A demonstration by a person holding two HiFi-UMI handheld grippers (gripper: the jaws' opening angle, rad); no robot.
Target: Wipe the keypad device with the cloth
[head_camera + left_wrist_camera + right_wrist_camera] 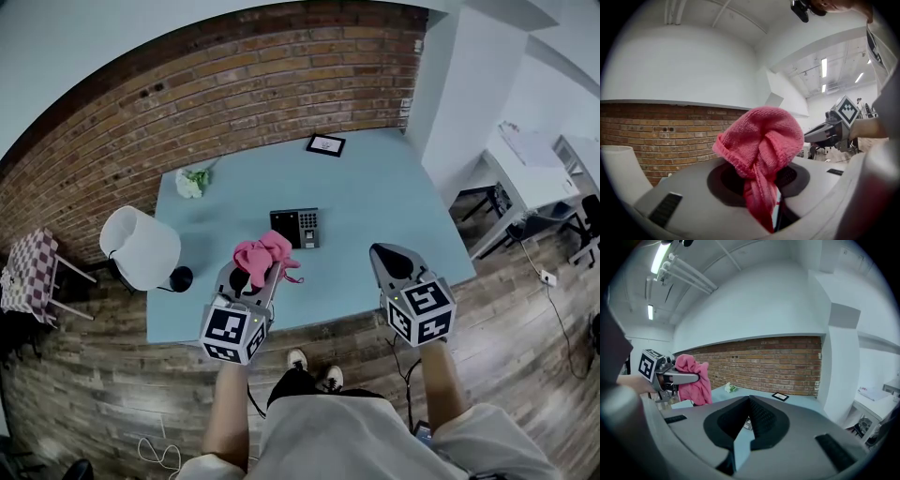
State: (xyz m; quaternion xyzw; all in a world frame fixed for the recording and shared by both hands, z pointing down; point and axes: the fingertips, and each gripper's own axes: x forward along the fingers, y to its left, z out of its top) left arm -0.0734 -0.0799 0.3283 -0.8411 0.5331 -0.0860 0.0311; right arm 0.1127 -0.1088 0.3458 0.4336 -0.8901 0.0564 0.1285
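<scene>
Grey left tool [267, 272] and right tool [379, 249], each bearing a black-white marker cube [232, 333].

Colour key, as I read it from my remote station.

- **Table** [375, 202]: pale blue, plain.
- **Cloth** [262, 253]: pink, with a looped weave.
- **Keypad device** [295, 228]: black, greyer on its 3 o'clock side.
- **Left gripper** [253, 277] and **right gripper** [380, 251]: grey shells, black ribbed pads [761, 417], white cubes bearing black square patterns.
- **Brick wall** [234, 84], 12 o'clock: red-brown with pale mortar lines.
- **Picture frame** [325, 144], 1 o'clock of the device: black border, white centre.
- **Flowers** [192, 182], 10 o'clock: white and green.
- **Lamp shade** [141, 246], 9 o'clock: white.
- **Checked cover** [28, 272], far 9 o'clock: red-and-white squares.
- **Floor** [94, 394]: brown-grey wood planks.
- **Shoes** [297, 359], 6 o'clock: 2, white.
</scene>
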